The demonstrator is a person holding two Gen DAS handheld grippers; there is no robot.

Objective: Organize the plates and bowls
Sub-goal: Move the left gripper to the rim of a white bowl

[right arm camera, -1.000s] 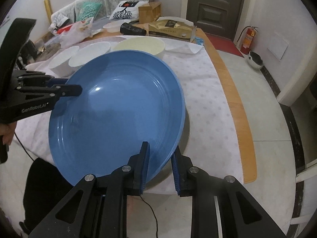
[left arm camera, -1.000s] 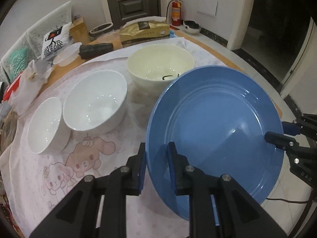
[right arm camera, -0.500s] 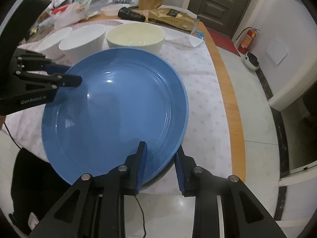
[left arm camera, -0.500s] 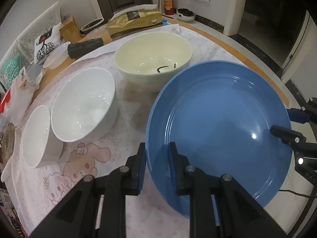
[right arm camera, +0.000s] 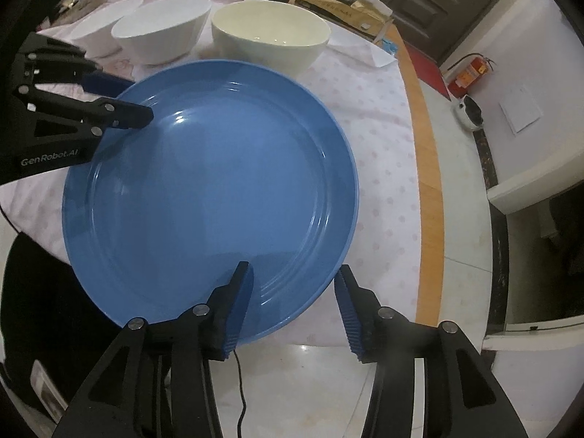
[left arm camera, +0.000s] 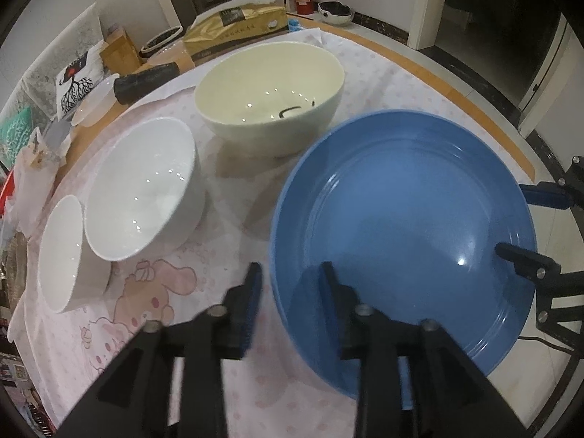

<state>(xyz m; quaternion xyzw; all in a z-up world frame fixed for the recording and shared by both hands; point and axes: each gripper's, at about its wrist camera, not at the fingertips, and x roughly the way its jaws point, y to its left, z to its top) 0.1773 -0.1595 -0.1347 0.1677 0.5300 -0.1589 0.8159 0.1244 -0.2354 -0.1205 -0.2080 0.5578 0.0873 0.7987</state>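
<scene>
A large blue plate (left arm camera: 401, 211) lies on the tablecloth at the table's near edge; it also shows in the right wrist view (right arm camera: 211, 197). My left gripper (left arm camera: 290, 273) is open, its fingers astride the plate's left rim. My right gripper (right arm camera: 294, 281) is open, its fingers astride the rim on the opposite side. Behind the plate stand a cream bowl (left arm camera: 270, 91), a white bowl (left arm camera: 142, 189) and a smaller white bowl (left arm camera: 62, 252) in a row.
A pink patterned tablecloth (left arm camera: 175, 303) covers the round wooden table (right arm camera: 419, 116). At the far side lie a gold box (left arm camera: 233, 25), a black cylinder (left arm camera: 146, 80) and a plastic lid (left arm camera: 95, 102). The floor lies beyond the table's edge (right arm camera: 471, 241).
Both grippers have opened and let go of the blue plate. The plate came down and now rests flat on the tablecloth, closer to the cream bowl.
</scene>
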